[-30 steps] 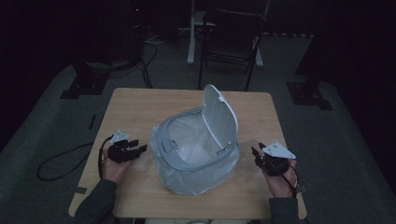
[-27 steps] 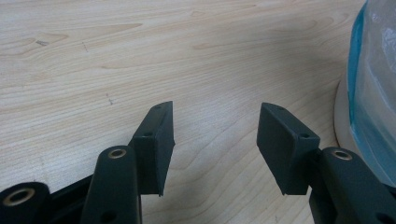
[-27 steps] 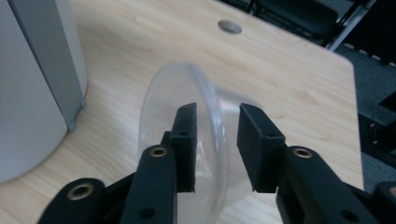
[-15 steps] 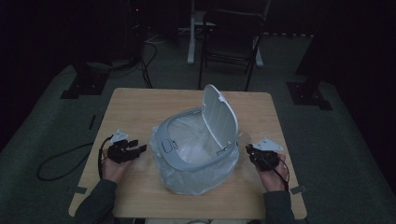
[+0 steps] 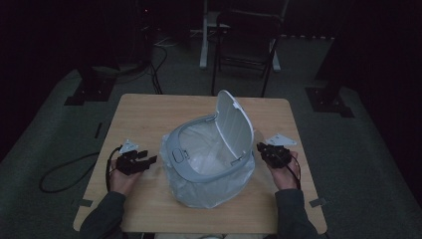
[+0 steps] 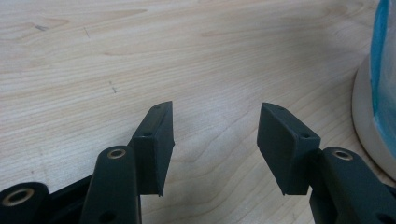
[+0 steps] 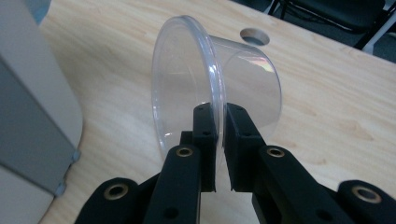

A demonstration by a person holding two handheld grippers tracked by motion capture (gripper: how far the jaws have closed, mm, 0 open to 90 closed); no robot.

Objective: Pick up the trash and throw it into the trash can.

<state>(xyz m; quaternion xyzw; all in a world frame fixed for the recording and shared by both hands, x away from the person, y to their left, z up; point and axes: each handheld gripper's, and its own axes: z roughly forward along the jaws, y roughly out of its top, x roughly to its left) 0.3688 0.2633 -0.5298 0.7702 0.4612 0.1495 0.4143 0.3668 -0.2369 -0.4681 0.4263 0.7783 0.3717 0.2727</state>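
A grey bin (image 5: 209,167) lined with a clear bag stands mid-table, and its white lid (image 5: 236,127) is swung up. My right gripper (image 7: 221,112) is shut on the rim of a clear plastic cup (image 7: 247,79), which lies on its side with the mouth toward the camera. Its jaws have just been closing with the cup's wall between them. From above, the right gripper (image 5: 260,147) sits close to the bin's right side. To the left of the bin, my left gripper (image 5: 149,160) hovers low over bare wood, jaws open and holding nothing (image 6: 215,140).
The wooden table (image 5: 149,114) has a round cable hole (image 7: 254,36) beyond the cup. The bin's wall (image 7: 32,93) is near the right gripper's left side. A black chair (image 5: 246,45) and stands are on the floor behind the table.
The right hand has moved left and slightly farther up the table, toward the bin. The left hand has stayed where it was.
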